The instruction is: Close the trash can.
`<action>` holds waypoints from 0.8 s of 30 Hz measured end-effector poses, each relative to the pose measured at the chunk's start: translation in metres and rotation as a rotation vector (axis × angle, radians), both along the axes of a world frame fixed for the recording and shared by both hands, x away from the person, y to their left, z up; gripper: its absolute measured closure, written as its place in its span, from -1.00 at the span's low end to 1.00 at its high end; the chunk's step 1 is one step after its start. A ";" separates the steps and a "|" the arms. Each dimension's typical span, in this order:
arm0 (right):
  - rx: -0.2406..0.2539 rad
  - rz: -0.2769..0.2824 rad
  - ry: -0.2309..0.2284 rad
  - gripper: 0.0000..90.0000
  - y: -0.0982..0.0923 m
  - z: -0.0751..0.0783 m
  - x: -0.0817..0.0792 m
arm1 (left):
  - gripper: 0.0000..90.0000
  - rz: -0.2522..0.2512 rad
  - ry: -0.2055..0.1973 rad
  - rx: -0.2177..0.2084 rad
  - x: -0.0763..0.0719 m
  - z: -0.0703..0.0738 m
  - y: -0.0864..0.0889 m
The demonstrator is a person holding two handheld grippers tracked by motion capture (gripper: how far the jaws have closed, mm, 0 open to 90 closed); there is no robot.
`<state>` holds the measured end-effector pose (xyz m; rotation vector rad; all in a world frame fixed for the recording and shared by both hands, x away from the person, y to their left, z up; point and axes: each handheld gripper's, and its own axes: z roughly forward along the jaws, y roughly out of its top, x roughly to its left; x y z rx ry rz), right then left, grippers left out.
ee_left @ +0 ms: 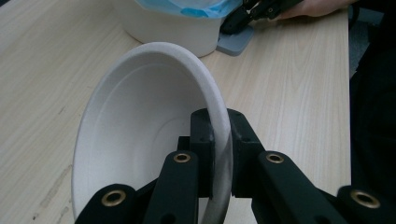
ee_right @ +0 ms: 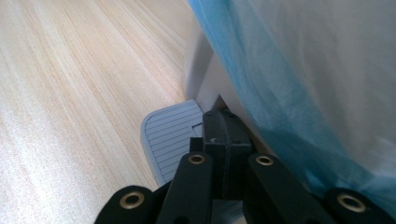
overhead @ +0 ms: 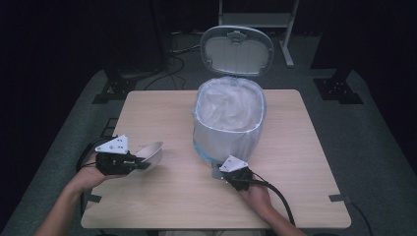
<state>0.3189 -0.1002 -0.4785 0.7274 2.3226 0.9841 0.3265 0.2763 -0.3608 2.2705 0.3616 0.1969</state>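
Left gripper: jaws clamped on the rim of a white paper bowl, one pad inside the wall, one outside, with the rim running up between them. The bowl is tipped on edge, its hollow turned sideways, and is held just above the table; in the high view the bowl sits at the tip of the left gripper, to the left of the pedal bin and well apart from it. Left hand wraps the gripper body from behind, with the forearm coming in from the near-left edge of the table. Right gripper: jaws pressed fully together with nothing between them, tips resting on the grey ribbed foot pedal at the base of the bin. In the right gripper view the pedal lies against the bin's white wall, and the blue-tinted bin liner hangs over that wall just beside the jaws. In the high view the right gripper stands at the near foot of the bin, right hand behind it, cable trailing toward the near-right edge of the table. Bin lid stands upright and open at the far side of the bin; the liner is folded over the rim and the inside looks white. The bin stands slightly beyond the middle of the pale wood table.
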 end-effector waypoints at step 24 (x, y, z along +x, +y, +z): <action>0.000 0.000 0.000 1.00 0.000 0.000 0.000 | 0.84 -0.031 -0.043 0.032 0.002 0.038 -0.013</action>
